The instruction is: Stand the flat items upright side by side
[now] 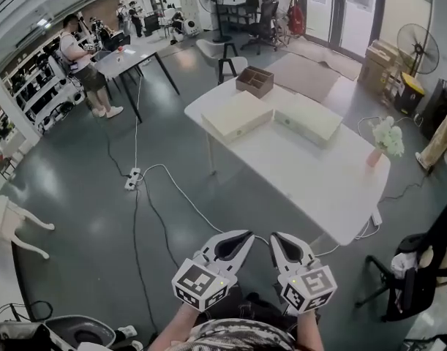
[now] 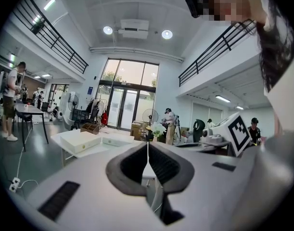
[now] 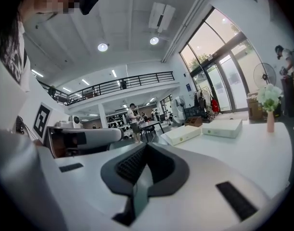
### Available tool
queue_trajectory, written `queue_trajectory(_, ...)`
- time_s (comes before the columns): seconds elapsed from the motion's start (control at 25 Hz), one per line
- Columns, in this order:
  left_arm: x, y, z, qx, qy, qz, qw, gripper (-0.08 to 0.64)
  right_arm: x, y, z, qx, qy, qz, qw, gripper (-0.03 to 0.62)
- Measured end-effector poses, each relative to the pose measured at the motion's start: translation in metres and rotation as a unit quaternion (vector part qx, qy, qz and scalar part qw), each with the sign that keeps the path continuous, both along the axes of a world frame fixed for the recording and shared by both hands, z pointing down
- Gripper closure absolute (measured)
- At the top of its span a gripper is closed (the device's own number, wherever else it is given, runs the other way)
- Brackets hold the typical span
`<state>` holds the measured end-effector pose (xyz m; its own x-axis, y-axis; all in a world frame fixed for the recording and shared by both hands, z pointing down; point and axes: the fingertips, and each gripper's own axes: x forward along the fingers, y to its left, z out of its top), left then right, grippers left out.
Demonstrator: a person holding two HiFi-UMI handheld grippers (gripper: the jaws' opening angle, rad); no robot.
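Note:
Two flat cream boxes lie side by side on the white table (image 1: 296, 168): the left box (image 1: 236, 114) and the right box (image 1: 309, 118). Both lie flat. They also show in the left gripper view, left box (image 2: 80, 139) and right box (image 2: 119, 141), and in the right gripper view, left box (image 3: 183, 134) and right box (image 3: 223, 127). My left gripper (image 1: 245, 236) and right gripper (image 1: 276, 238) are held close to my body, short of the table's near edge. Each is shut with nothing between its jaws, as the left gripper (image 2: 147, 143) and right gripper (image 3: 146, 146) show up close.
A wooden divided box (image 1: 254, 80) stands at the table's far end, and a vase of white flowers (image 1: 384, 139) near its right edge. A power strip (image 1: 132, 178) and cables lie on the floor to the left. A chair (image 1: 417, 273) stands at the right. A person (image 1: 80, 57) stands by a far table.

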<state>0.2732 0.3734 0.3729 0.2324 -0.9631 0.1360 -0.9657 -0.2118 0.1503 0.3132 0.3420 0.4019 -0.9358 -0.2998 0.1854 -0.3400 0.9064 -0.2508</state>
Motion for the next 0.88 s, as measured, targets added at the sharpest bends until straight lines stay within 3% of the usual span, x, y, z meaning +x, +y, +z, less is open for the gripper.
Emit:
queue_trajectory(0.36,-0.049,-0.044,0.013,-0.011,0.001,-0.010,0.9999,0.546,-0.047,-0.040,0.014,-0.011,0.005,-0.016,1.000,0.593)
queue_trajectory(0.88,-0.175,-0.162,0.000,0.015,0.012,0.070,0.9974,0.546,-0.175,-0.154,0.006,-0.026,0.019,0.047,0.998,0.594)
